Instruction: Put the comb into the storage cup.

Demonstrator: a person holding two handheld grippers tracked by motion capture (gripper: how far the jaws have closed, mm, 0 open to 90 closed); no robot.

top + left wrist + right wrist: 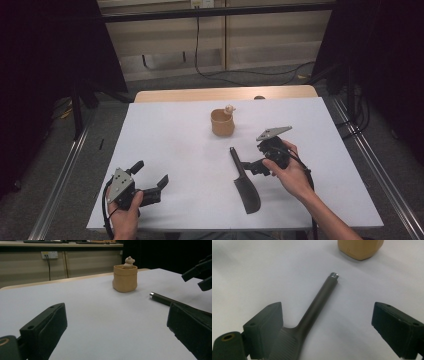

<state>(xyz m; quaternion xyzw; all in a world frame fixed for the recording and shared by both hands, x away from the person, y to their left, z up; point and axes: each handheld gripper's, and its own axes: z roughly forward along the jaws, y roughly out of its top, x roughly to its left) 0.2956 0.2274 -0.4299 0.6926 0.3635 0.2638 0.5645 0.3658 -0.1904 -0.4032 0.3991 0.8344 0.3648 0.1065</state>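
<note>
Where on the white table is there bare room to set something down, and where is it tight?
Free: the wide left half of the table, between the cup and the left tool; also the far strip behind the cup. Crowded: centre-right, where the dark spatula lies beside the right tool, near the cup.

One dark spatula [246, 183], one tan cup [222, 123], two tongs.

Dark spatula [307, 317] blade running off the bottom edge below the tan cup [360, 248], cup itself being cropped at the top, small figure [229, 108] in the cup staying too small to identify
</note>
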